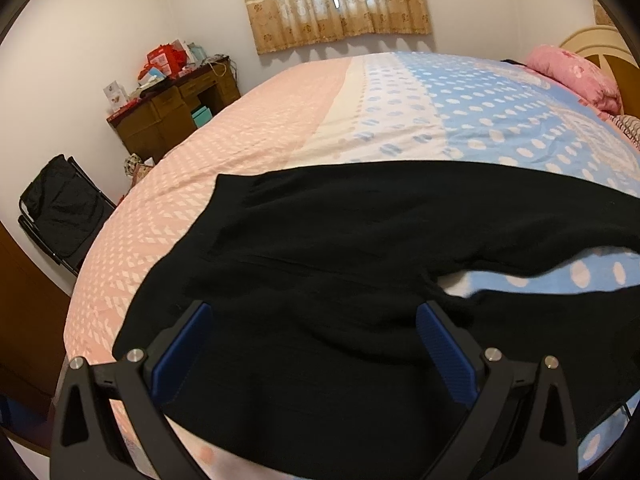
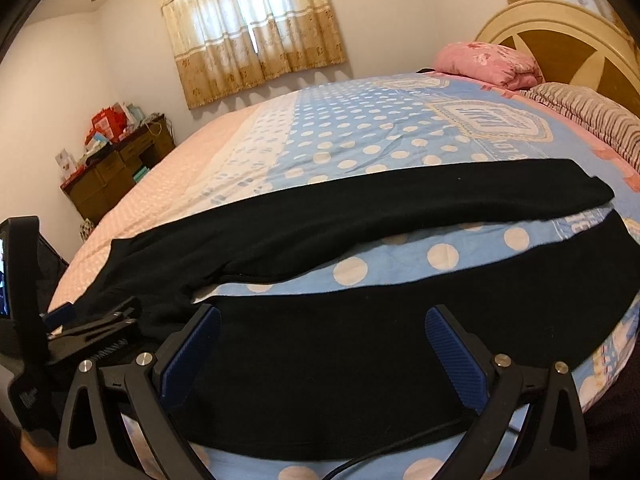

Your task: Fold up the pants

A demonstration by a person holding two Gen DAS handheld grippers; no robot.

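Note:
Black pants [image 1: 328, 240] lie spread flat on the bed, waist to the left, two legs running right with a gap of sheet between them. My left gripper [image 1: 314, 312] is open, hovering just over the waist and near leg. In the right wrist view the pants [image 2: 360, 204] show both legs; my right gripper [image 2: 322, 314] is open over the near leg [image 2: 360, 344]. The left gripper also shows at the left of the right wrist view [image 2: 96, 320].
The bed [image 1: 280, 112] has a pink and blue dotted sheet. A pink pillow [image 2: 488, 60] and striped bedding [image 2: 592, 116] lie by the headboard [image 2: 560, 28]. A cluttered wooden desk [image 1: 172, 108] and a black folding chair [image 1: 60, 208] stand at the left.

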